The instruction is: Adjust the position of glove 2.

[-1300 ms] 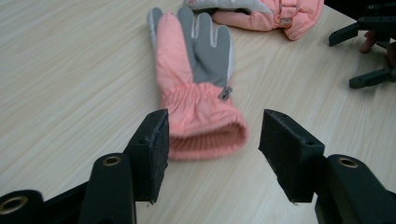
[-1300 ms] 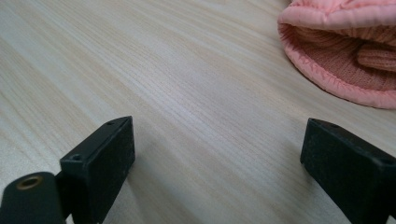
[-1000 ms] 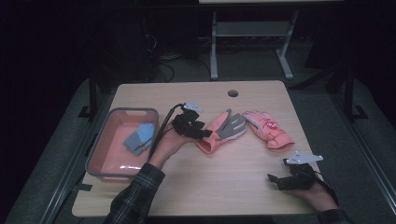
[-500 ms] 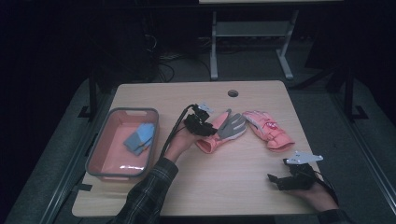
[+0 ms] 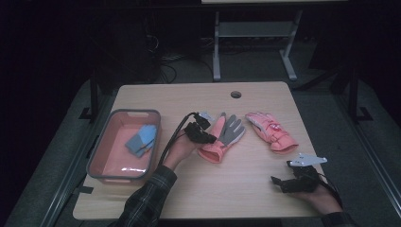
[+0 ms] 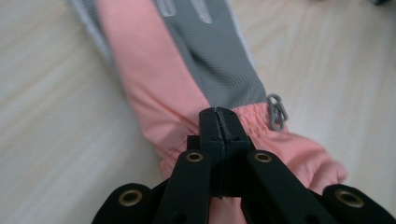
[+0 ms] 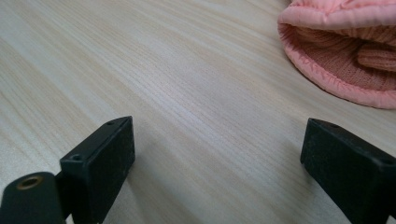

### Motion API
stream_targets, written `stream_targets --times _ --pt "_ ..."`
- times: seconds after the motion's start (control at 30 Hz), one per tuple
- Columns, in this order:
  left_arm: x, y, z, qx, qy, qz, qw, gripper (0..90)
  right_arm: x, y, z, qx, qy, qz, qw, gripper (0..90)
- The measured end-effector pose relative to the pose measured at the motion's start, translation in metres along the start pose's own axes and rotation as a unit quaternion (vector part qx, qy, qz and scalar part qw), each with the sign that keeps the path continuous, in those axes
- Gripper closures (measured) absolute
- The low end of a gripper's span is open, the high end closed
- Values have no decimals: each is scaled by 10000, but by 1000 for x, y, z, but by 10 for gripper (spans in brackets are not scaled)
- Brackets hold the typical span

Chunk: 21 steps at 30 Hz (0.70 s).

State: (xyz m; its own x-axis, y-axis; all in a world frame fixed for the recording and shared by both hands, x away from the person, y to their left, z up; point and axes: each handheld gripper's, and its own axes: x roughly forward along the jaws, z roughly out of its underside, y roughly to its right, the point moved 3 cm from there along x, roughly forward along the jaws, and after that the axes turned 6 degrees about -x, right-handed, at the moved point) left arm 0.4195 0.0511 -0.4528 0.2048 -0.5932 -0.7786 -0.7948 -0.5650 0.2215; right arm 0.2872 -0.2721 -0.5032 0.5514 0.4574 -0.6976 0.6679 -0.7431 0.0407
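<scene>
Nearest me, my right hand-held gripper (image 5: 280, 182) lay released on the tabletop (image 5: 246, 189). My left hand-held gripper (image 6: 218, 122) had just clenched on the glove (image 6: 187, 70) cuff (mid-tabletop); lifting remained, probably toward the tray (image 5: 97, 161) holding a blue item (image 5: 141, 140).

Bare table (image 5: 236, 189) between hands; bin (image 5: 101, 156) seemingly blocks the left.
</scene>
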Motion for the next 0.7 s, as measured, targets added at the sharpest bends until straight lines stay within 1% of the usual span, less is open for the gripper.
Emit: stream_targets --times 0.07,0.17,0.2,0.27,0.3,0.33,0.43,0.6,0.7 --pt "-2 7 5 4 8 88 10000 895 0 0 0 -1 0 0 10000 93" --pt "-5 17 11 128 -17 211 9997 895 0 0 0 0 -1 0 10000 93" --pt "-5 21 13 55 25 282 9996 895 0 0 0 -1 -2 0 10000 93" --pt "-7 27 16 147 -16 337 9993 895 0 0 0 0 -2 0 10000 93" --pt "-8 30 17 146 8 374 9992 895 0 0 0 1 -1 -1 10000 93" --pt "-9 32 18 195 4 408 9990 895 0 0 0 0 -2 0 10000 93" --pt "-11 40 24 189 49 532 9984 895 0 0 0 -1 -2 0 10000 93" --pt "-11 55 32 333 19 743 9967 896 0 0 0 0 -1 -1 10000 93" --pt "-7 67 32 425 -3 923 9948 896 0 0 0 -2 -1 -1 10000 93"
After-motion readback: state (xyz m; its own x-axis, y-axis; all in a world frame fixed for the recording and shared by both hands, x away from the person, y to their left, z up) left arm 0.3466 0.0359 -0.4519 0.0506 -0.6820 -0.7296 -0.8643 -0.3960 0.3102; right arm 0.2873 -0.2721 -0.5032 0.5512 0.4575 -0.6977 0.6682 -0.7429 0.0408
